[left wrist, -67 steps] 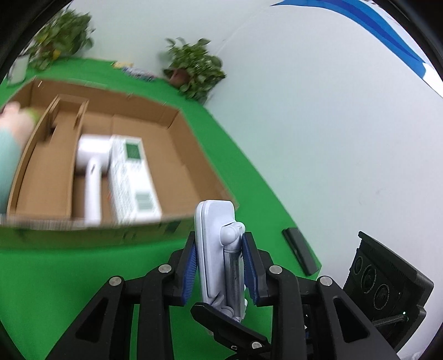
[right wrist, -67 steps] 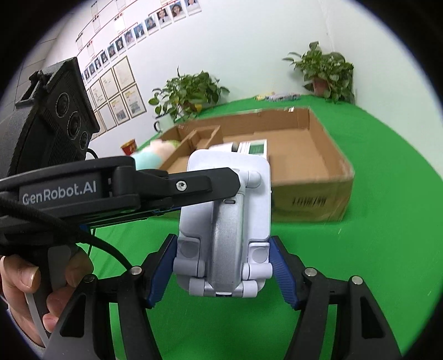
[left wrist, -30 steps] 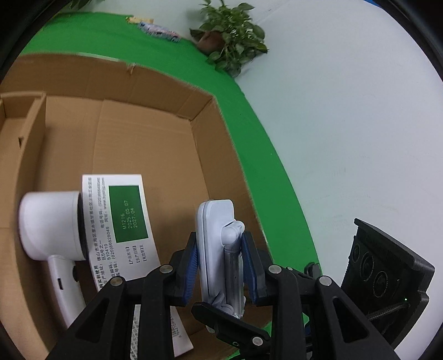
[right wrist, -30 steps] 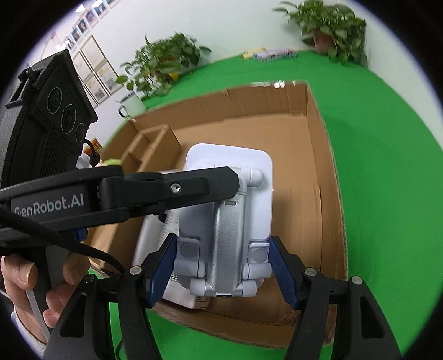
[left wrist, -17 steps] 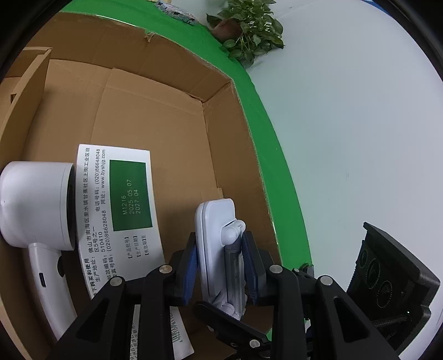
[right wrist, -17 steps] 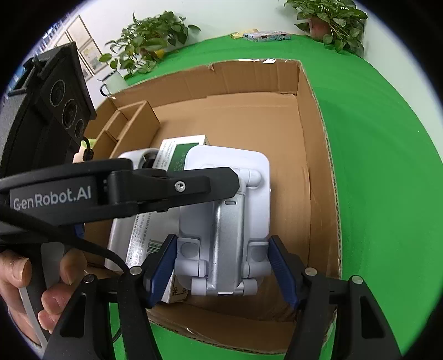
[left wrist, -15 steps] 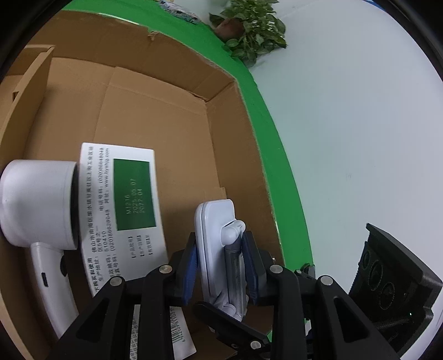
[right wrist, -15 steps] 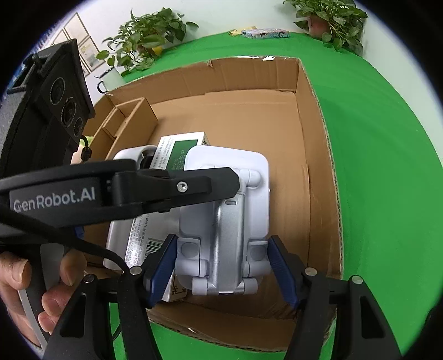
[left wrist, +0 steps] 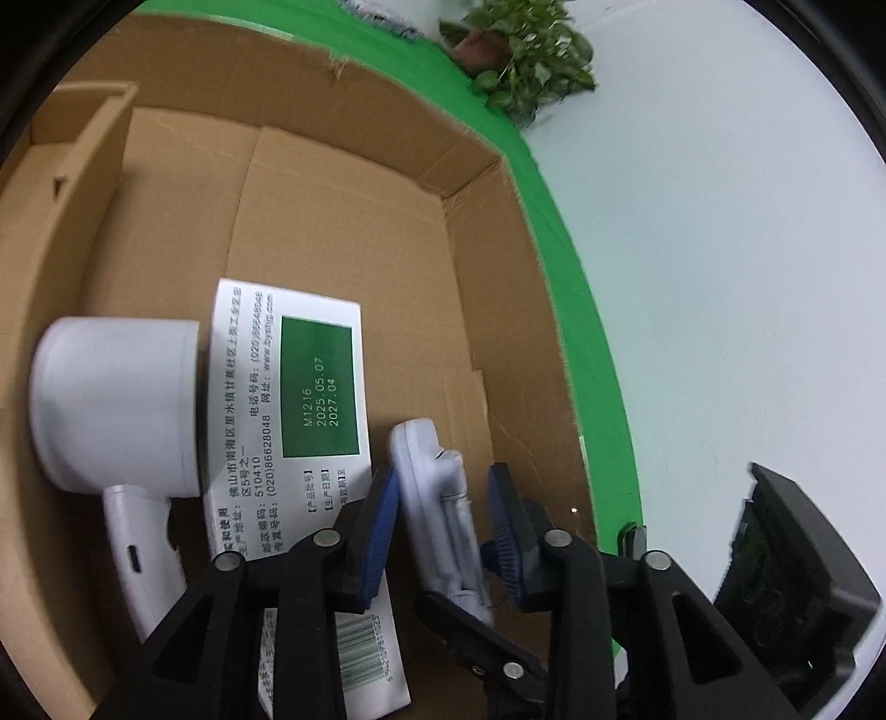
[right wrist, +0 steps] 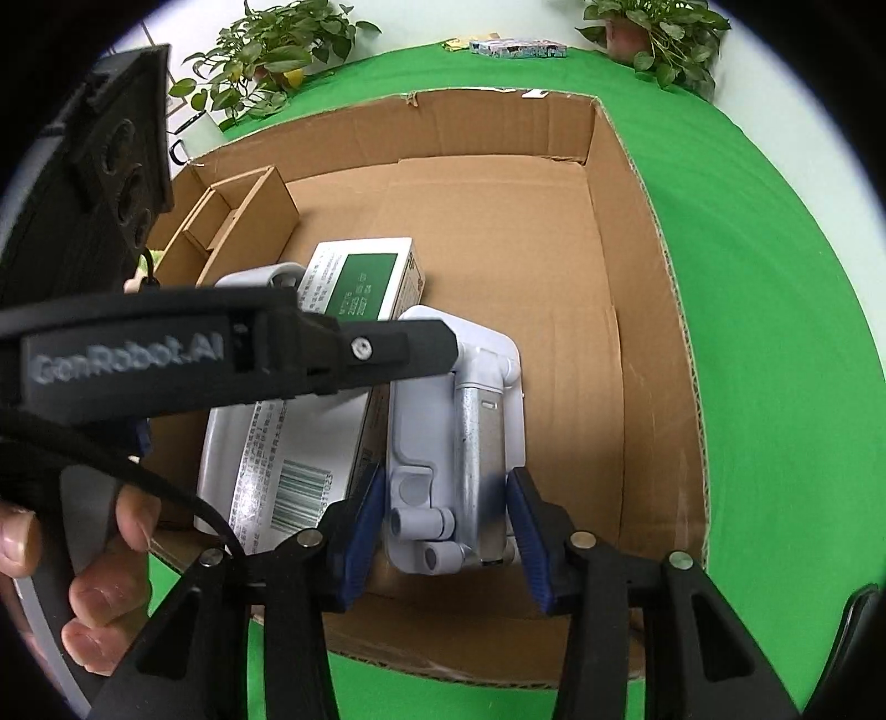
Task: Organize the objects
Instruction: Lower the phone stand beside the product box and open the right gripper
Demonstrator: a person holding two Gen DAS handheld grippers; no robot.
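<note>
From my feed, a green cloth covers the table out to every edge. Potted plants stand at its far side: one at eleven o'clock, another at one o'clock. Behind them rises a plain pale wall, evenly lit. A small colourful box lies at twelve.

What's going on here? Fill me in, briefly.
A person is packing a cardboard box using two tools. Both flank a white folding phone stand low inside the box, beside a green-and-white carton and a white hair dryer. The left hand-held gripper has just been opening its jaws, and a gap shows beside the stand. The right hand-held gripper has just been closing its jaws around the stand; whether they press it is unclear.
</note>
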